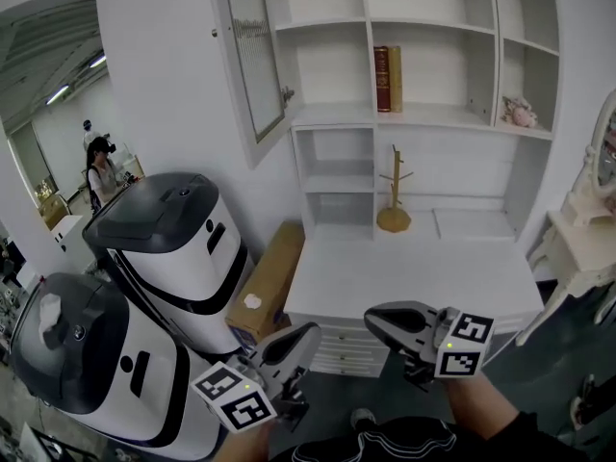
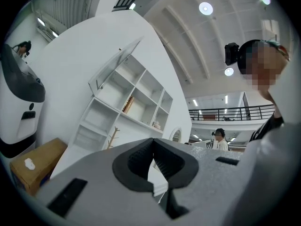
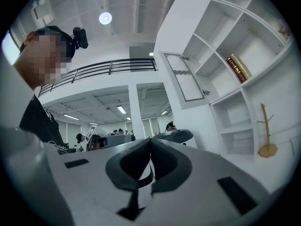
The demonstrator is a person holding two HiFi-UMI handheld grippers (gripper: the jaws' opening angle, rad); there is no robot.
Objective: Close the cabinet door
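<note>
Cab. door (image 1: pixel 252 56) open; round ceiling lamp (image 3: pixel 105 18) in gripper views only.

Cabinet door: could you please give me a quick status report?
Left gripper and right gripper both shut, empty, well below the door. Cabinet door swung open, untouched. Nothing seen blocking its swing.

left gripper (image 1: pixel 310 333) jaws together, empty; right gripper (image 1: pixel 373 319) likewise.
</note>
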